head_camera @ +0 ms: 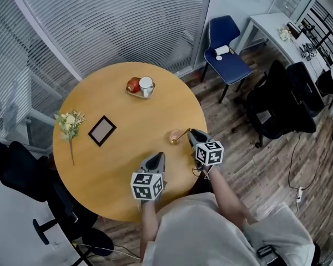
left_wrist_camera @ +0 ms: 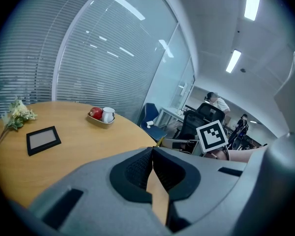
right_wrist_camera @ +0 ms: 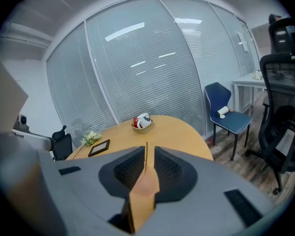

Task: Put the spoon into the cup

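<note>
A white cup (head_camera: 146,85) stands beside a red apple (head_camera: 133,84) in a small tray (head_camera: 136,93) at the far side of the round wooden table (head_camera: 122,165). The cup (right_wrist_camera: 143,120) also shows in the right gripper view, straight ahead. My right gripper (head_camera: 192,132) is near the table's right edge, shut on the handle of a gold spoon (head_camera: 176,137), whose bowl points left over the table. The handle shows as a thin strip, the spoon (right_wrist_camera: 146,154), between the jaws. My left gripper (head_camera: 158,155) hovers over the near table, shut and empty.
A sprig of flowers (head_camera: 69,122) and a dark picture frame (head_camera: 102,130) lie on the table's left half. A blue chair (head_camera: 226,43) stands beyond the table, black office chairs (head_camera: 280,101) to the right. Blinds cover the glass wall behind.
</note>
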`<state>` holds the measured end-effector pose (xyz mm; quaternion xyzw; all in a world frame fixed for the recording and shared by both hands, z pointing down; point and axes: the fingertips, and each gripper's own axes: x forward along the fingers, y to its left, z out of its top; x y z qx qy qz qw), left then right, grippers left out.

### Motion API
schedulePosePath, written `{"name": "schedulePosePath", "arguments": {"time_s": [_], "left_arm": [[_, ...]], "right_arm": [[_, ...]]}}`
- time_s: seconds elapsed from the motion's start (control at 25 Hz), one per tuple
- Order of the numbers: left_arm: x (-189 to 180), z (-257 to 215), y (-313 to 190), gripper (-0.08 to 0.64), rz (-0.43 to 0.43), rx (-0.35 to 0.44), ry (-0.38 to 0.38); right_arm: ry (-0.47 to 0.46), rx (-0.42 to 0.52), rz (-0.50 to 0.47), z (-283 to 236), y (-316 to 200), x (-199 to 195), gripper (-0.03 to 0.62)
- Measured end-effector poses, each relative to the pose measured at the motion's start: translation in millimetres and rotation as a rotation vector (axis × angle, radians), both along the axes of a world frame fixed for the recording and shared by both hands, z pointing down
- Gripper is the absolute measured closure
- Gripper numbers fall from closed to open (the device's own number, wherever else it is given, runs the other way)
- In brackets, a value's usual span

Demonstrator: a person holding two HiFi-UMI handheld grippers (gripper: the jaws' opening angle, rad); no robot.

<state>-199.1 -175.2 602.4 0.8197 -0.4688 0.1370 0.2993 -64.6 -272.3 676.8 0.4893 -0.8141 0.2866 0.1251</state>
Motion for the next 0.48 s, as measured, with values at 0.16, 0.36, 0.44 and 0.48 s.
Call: {"name": "schedulePosePath", "arguments": {"time_s": [0.16, 0.36, 0.44, 0.48], "left_arm": [[7.3, -4.1, 3.4, 0.551, 0.017, 0.009, -0.009], [19.4, -6.2, 10.6, 0.551, 0.031, 0.018, -0.011], [22.6, -6.3, 14.7, 0.551, 0.035, 0.02, -0.012], [23.5, -6.3, 16.5, 0.551, 0.037, 0.02, -0.013]], "right_arm": [[-0.007, 0.008, 0.001, -4.5, 7.0, 4.9, 0.535], [-0.047, 0.009, 0.0, -10.3, 20.0, 9.9, 0.535], [-0.082, 0.004, -0.013, -13.1, 31.1, 6.2, 0.535], [-0.086, 0.005, -0.022, -14.0, 36.8, 4.2, 0.535]]}}
